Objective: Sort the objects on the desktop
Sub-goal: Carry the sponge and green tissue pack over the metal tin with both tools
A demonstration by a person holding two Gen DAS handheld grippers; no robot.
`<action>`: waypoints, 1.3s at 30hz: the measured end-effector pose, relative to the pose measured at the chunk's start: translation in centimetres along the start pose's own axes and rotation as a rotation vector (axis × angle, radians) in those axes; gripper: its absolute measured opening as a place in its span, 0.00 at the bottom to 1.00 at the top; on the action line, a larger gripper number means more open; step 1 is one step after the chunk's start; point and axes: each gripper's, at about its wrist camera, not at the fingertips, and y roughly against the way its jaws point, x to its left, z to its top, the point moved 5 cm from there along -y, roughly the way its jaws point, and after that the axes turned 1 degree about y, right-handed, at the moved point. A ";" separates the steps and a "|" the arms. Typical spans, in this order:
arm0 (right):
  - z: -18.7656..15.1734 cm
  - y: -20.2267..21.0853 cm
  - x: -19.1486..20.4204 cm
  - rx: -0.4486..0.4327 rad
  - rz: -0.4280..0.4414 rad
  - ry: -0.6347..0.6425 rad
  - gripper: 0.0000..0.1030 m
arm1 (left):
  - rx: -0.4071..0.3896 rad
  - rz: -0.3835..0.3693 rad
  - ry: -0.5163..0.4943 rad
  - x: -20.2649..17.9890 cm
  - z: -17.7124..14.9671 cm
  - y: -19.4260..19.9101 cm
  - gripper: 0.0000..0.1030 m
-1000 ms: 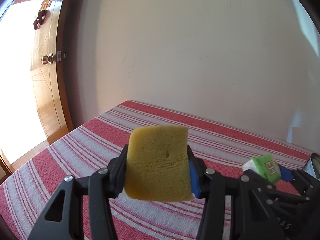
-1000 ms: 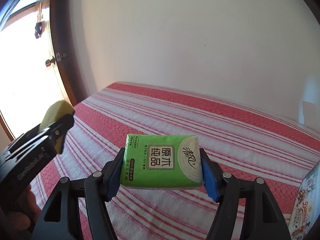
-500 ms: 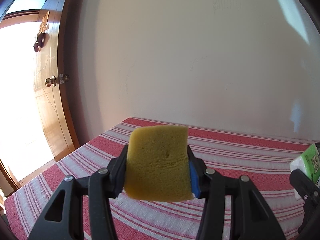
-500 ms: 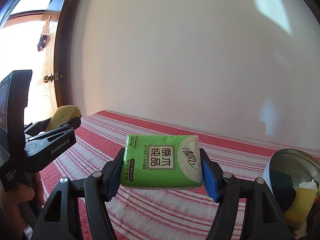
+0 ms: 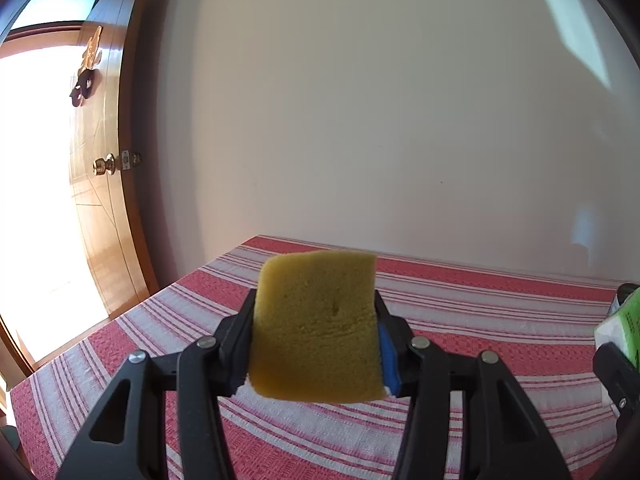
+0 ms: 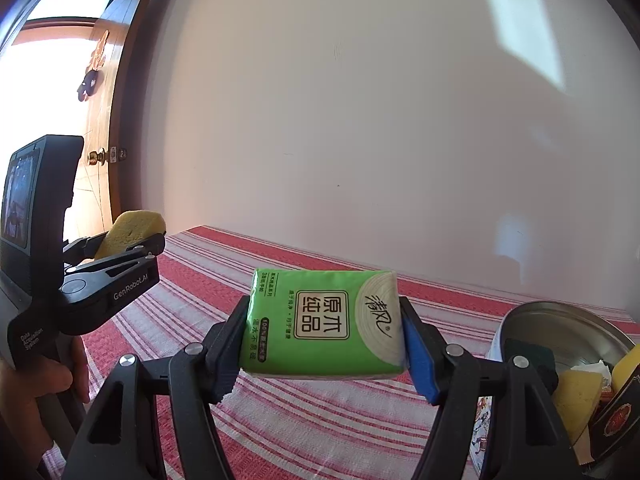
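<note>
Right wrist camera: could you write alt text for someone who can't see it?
A black claw grips a green tissue pack above a red-striped tablecloth. At left, a hand holds a second claw clamped on a yellow sponge; at right sits a metal tin holding sponges.

The left gripper (image 5: 316, 344) is clamping a yellow sponge (image 5: 316, 326) between its black jaws — the sponge is standing upright, its broad porous face turned to the camera, above a red-and-white striped cloth (image 5: 460, 312). At the right edge a green pack (image 5: 624, 332) is peeking in, held by the right gripper (image 5: 618, 376). A pale wall (image 5: 380, 120) is rising behind — to the left, a wooden door (image 5: 104, 200) with a brass knob (image 5: 105, 166) is standing beside bright glare.
</note>
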 end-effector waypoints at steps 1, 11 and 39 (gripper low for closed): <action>0.0 0.1 0.1 0.000 -0.004 -0.003 0.69 | 0.000 -0.001 0.004 0.0 0.0 0.1 0.50; -0.1 1.1 -1.4 -0.014 -0.012 0.004 0.69 | -0.020 -0.018 -0.012 -1.2 -0.5 1.6 0.50; 0.3 3.0 -3.1 -0.066 -0.111 -0.019 0.69 | -0.028 -0.129 -0.049 -7.2 -2.5 5.6 0.50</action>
